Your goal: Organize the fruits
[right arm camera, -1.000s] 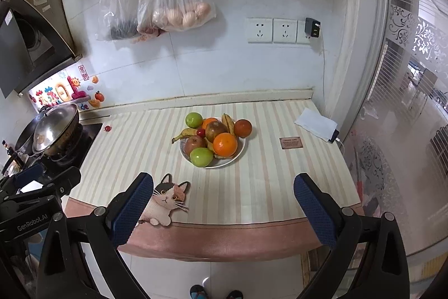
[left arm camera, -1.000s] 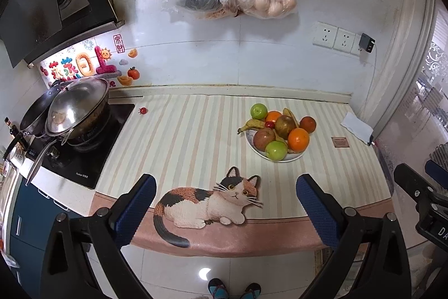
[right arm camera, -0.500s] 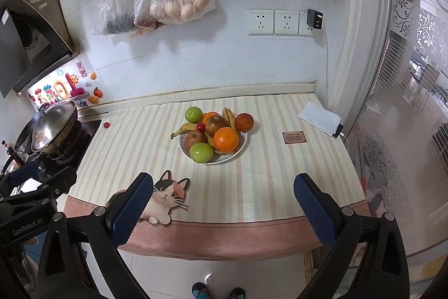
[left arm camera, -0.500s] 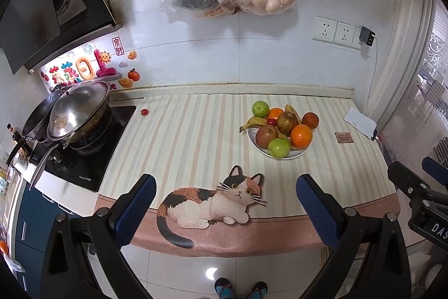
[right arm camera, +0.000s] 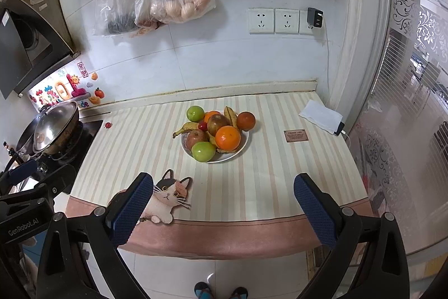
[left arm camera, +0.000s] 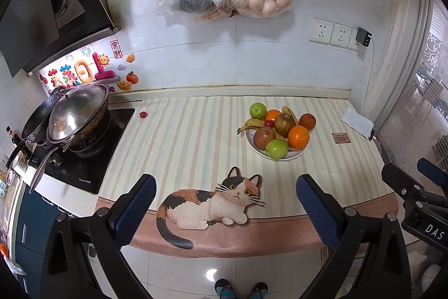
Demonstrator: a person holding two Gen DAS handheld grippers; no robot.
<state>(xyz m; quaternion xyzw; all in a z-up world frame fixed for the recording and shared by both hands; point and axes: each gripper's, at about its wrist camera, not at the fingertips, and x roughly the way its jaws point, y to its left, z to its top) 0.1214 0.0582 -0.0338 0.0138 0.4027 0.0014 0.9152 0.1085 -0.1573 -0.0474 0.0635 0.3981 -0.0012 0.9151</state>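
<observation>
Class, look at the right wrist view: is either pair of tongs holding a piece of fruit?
No. The right tongs stand wide open and empty short of the counter, and the fruit sits piled on the white plate.

White tiled wall (left arm camera: 196, 55) in front of me, striped counter mat (left arm camera: 190, 142) with a cat print (left arm camera: 212, 203), stove (left arm camera: 84, 156) to my left, glossy floor tiles (left arm camera: 190, 273) below.

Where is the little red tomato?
In the left wrist view, the small red tomato lies on the striped mat, left of the fruit plate, beside the stove.
</observation>
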